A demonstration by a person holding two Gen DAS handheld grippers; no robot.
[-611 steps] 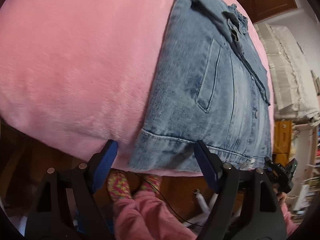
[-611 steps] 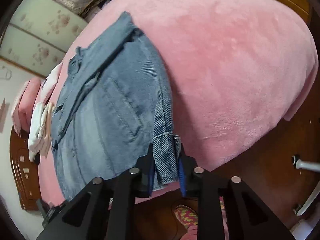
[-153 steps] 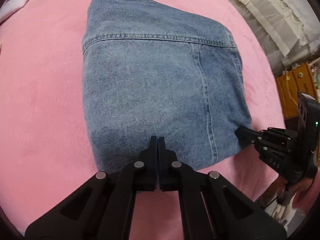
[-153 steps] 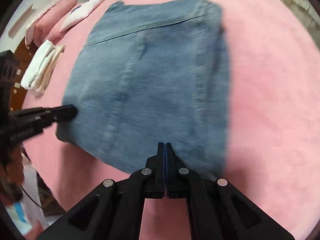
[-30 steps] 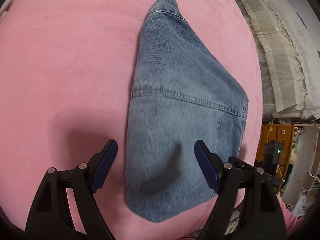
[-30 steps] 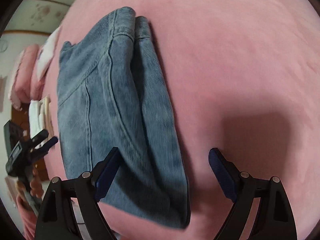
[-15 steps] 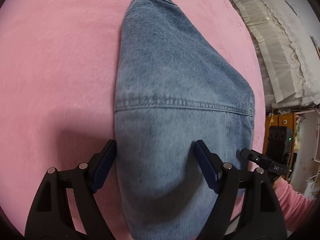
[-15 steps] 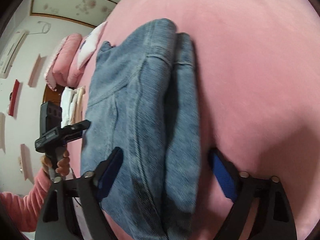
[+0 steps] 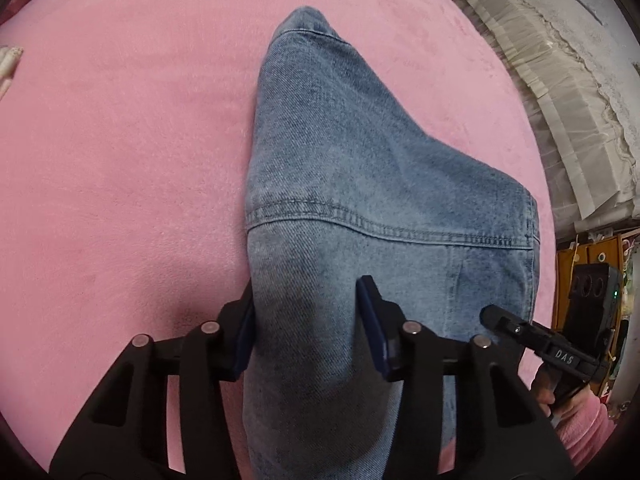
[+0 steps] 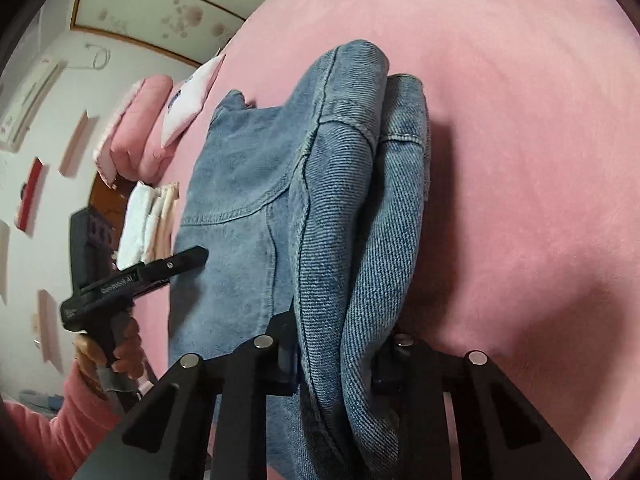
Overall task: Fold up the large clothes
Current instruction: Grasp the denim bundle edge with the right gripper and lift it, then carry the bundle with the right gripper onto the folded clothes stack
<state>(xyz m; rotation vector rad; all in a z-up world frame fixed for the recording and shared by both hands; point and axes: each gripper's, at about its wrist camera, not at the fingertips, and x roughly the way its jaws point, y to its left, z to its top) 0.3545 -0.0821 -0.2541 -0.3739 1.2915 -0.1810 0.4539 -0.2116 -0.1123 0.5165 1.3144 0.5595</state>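
Observation:
A folded blue denim jacket (image 9: 360, 184) lies on a pink plush bed cover (image 9: 120, 140). My left gripper (image 9: 306, 320) has closed partway around the jacket's near left edge, blue pads pressing the denim on both sides. In the right wrist view my right gripper (image 10: 340, 364) has closed around the thick folded right edge of the jacket (image 10: 280, 168), the layers bunched between its fingers. The right gripper also shows in the left wrist view (image 9: 516, 328), and the left gripper shows in the right wrist view (image 10: 192, 258).
A white frilled bedspread (image 9: 568, 80) lies beyond the cover at right, with a wooden cabinet (image 9: 580, 256) below it. Pink pillows (image 10: 136, 128) and folded white cloths (image 10: 148, 220) sit at the head of the bed.
Both grippers have moved forward onto the jacket and narrowed from wide open until their pads clamp the denim on its left and right edges.

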